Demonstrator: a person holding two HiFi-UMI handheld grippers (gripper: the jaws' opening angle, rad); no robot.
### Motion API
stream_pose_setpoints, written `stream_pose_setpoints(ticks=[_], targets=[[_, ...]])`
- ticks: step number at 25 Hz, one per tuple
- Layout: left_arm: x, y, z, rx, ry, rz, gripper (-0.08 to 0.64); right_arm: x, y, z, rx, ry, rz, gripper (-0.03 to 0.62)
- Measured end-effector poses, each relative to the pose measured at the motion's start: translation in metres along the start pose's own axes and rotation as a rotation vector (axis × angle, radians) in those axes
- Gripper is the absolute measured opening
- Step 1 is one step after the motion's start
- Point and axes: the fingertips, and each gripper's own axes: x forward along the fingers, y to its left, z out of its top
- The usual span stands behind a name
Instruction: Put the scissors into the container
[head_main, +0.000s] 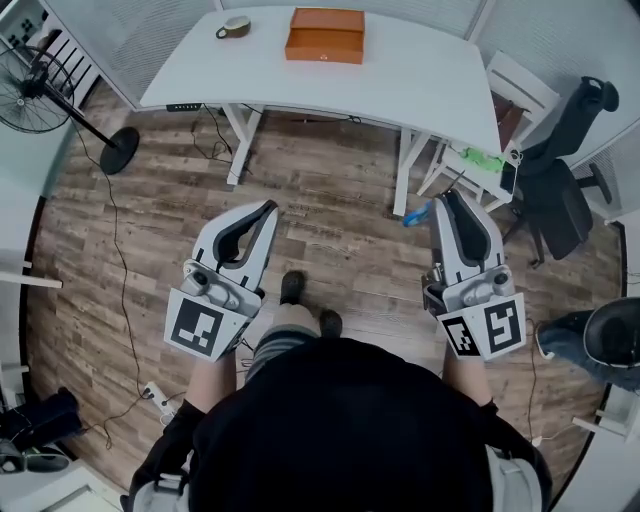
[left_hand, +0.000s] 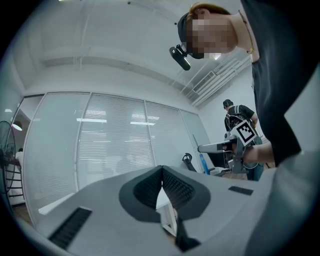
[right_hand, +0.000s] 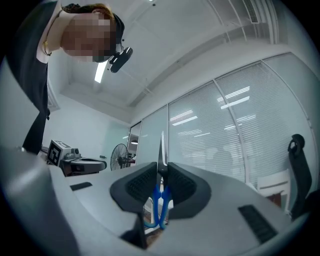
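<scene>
We're standing back from the white worktop (head_main: 420, 80), both tongs held over the wood floor (head_main: 330, 200), well short of its near edge. Right tongs (head_main: 445, 197) are clamped on the scissors (head_main: 417, 214): in the right gripper view the pads of these tongs (right_hand: 161, 167) pinch them just above the blue handles, with the blade of the scissors (right_hand: 161, 147) sticking up past the tips and the handles hanging below, between the pads. In the head view only a bit of blue shows at the left side of the tips. Left tongs (head_main: 268, 208) are closed and carry nothing; in the left gripper view the tips of these tongs (left_hand: 162, 170) meet with only a thin wedge of gap lower down. The orange container (head_main: 325, 36) sits on the far side of the worktop, about centre, well apart from the scissors. A cup (head_main: 235, 27) is to its left on the same worktop. A fan (head_main: 40, 85) stands on the floor at far left, and an office chair (head_main: 565, 190) is at right.
</scene>
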Motion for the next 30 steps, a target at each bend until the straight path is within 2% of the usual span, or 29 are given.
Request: stream_pose_setpoints(ticks=[10, 16, 30], targets=[[0.001, 0.011, -0.007, -0.007, 0.000, 0.008, 0.014, 0.009, 0.000, -0.009, 0.006, 0.003, -0.005, 0.071], [0.022, 0.022, -0.010, 0.000, -0.014, -0.025, 0.014, 0.023, -0.011, -0.011, -0.003, 0.001, -0.030, 0.071], [0.080, 0.086, -0.023, 0.007, -0.036, -0.046, 0.014, 0.100, -0.041, -0.025, -0.003, -0.004, -0.042, 0.071]])
